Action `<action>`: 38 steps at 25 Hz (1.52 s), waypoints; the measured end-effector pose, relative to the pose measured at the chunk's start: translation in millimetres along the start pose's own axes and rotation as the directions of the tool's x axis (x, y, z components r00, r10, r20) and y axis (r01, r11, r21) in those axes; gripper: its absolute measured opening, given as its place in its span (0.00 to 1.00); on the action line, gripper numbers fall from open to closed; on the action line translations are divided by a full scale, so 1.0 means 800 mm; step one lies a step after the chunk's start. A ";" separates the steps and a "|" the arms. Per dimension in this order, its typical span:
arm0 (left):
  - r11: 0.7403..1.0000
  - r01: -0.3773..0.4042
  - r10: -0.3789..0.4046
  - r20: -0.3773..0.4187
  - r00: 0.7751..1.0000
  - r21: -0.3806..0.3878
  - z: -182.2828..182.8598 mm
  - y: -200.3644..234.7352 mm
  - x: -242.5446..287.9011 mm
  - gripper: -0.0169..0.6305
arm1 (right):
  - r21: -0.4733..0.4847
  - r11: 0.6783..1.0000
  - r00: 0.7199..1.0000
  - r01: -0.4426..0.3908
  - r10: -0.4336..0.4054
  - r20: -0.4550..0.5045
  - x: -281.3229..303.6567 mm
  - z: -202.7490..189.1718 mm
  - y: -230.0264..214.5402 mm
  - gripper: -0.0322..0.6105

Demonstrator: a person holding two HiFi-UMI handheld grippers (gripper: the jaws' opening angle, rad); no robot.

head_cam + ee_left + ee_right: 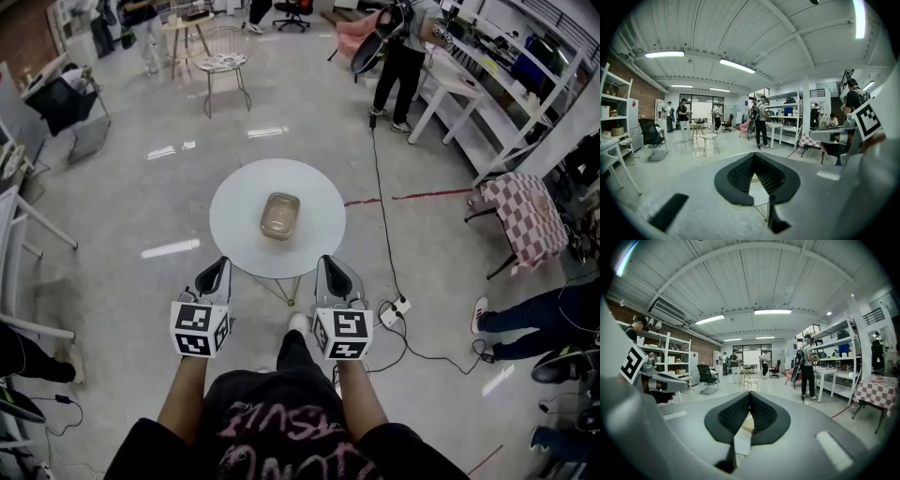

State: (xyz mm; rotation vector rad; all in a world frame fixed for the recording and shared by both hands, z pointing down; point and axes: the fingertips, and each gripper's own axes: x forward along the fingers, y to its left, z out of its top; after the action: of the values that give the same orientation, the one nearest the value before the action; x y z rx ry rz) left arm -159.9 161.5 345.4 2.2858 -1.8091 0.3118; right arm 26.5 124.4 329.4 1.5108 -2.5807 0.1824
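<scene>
A pale glossy floor (pixel 141 206) fills the head view. At its centre stands a round white worktop (pixel 234 202). A table under a chequered cloth (pixel 530 217) sits at 3 o'clock, well apart from it, and a black cable (pixel 380 206) runs down the floor just past the worktop's 3 o'clock side. The left tool (pixel 221 263) hangs at the worktop's 7 o'clock rim and the right tool (pixel 324 261) at its 5 o'clock rim. Each has its jaws pressed tip to tip with nothing between them. A small tan tub (pixel 280 216) lies near the middle of the worktop, apart from both tools.
</scene>
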 end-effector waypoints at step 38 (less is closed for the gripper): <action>0.995 -0.082 0.069 -0.198 0.978 -0.056 0.023 0.055 0.386 0.02 | 0.079 0.993 0.984 -0.091 0.102 -0.145 0.347 -0.024 -0.230 0.05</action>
State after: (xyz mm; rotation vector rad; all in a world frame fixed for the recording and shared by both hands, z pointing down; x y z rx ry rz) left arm -133.2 -141.1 419.3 2.0671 -1.7824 0.4668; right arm 54.5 -199.1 405.7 1.3391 -2.5542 0.3889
